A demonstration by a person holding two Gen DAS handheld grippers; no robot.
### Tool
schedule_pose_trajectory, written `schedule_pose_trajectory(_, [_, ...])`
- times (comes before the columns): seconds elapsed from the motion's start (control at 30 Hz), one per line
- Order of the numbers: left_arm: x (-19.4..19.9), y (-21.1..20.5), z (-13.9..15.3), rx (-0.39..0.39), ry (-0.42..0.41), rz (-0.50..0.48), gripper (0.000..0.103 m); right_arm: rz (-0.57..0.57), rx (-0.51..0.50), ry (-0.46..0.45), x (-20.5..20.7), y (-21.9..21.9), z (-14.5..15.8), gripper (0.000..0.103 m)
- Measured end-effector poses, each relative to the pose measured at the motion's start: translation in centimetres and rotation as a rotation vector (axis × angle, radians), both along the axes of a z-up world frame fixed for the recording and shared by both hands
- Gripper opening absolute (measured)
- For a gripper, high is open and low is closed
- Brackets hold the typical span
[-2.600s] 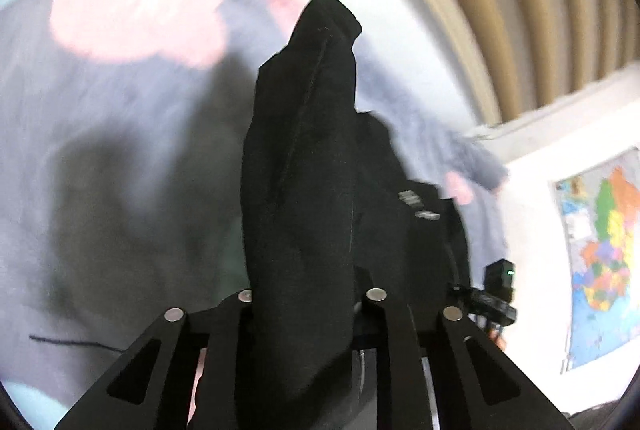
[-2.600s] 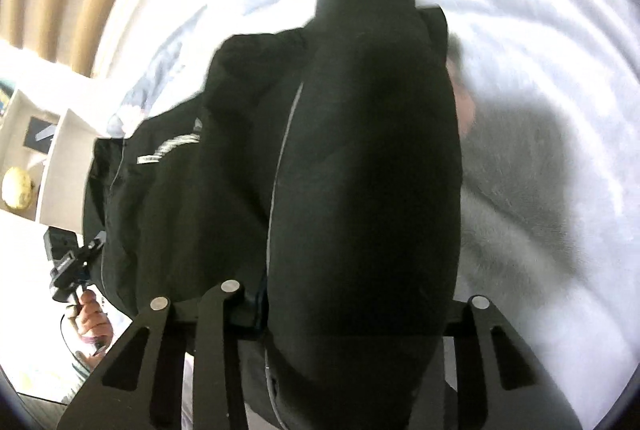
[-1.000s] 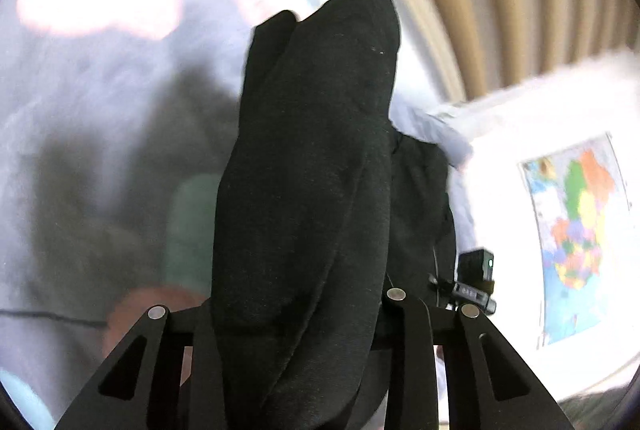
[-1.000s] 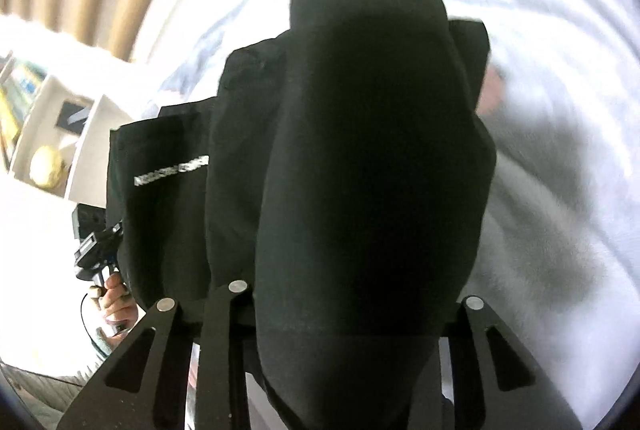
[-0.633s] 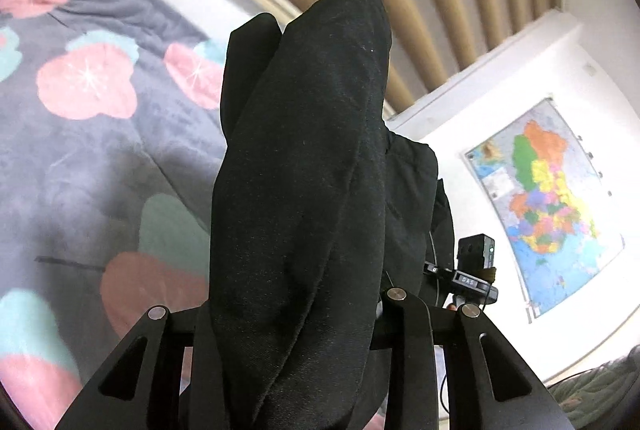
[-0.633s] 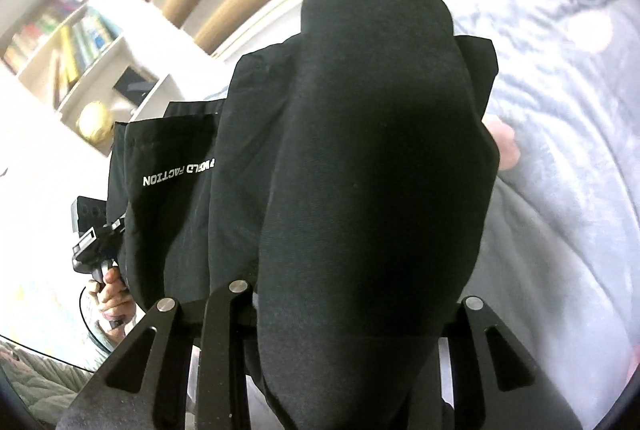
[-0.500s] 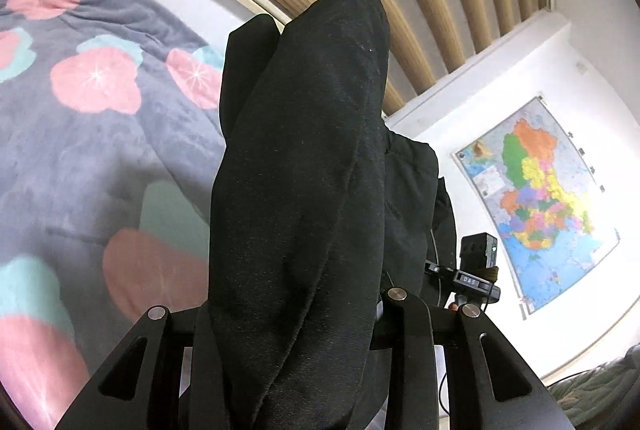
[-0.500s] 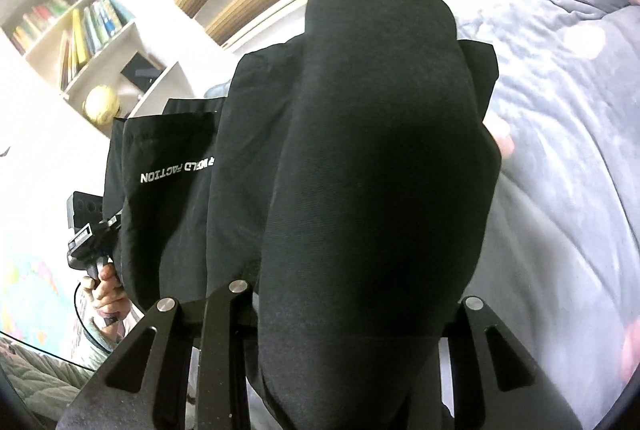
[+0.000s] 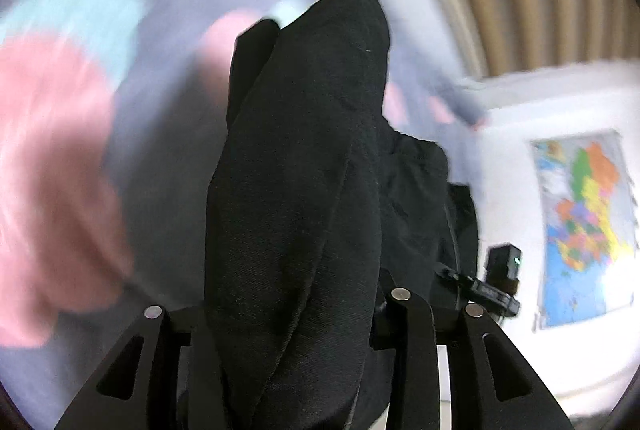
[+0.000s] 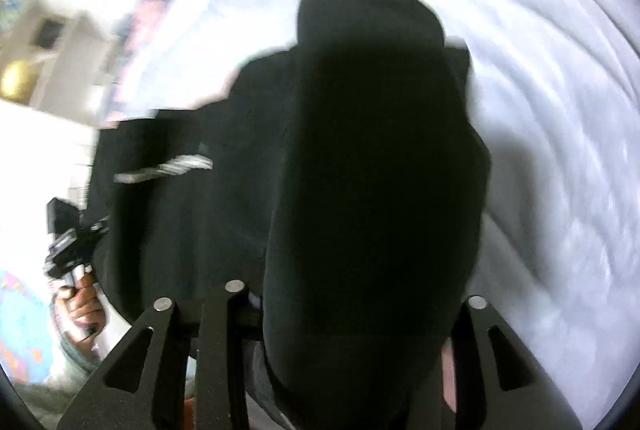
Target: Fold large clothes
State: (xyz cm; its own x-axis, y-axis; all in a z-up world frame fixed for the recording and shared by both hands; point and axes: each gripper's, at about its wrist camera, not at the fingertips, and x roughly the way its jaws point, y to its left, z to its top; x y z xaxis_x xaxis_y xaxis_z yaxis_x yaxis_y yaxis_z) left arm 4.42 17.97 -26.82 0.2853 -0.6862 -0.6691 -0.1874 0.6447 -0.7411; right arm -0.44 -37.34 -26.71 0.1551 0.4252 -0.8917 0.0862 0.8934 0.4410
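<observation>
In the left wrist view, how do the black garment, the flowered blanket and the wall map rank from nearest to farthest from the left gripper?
1. Black garment: between the fingers of the left gripper, whose jaws are opening.
2. Flowered blanket: below and ahead, on the picture's left, blurred.
3. Wall map: on the white wall at the picture's right, behind the other gripper.

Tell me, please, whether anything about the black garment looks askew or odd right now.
Nothing looks damaged. The black fabric garment hangs bunched between both claws above the grey flowered blanket, not yet flat; both views are motion-blurred.
</observation>
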Motion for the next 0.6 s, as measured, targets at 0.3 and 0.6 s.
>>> schedule_pose_trajectory(0.3, [-4.5, 9.8, -7.9, -0.270, 0.193, 0.327, 0.057, -0.307, 0.160, 0.069, -3.5, -9.4, -2.7, 0.071])
schedule_pose_trajectory(0.6, [-2.9, 7.9, 6.0, 0.247, -0.053, 0.111, 0.058, -0.193, -0.130, -0.147, -2.8, -3.1, 8.9, 0.073])
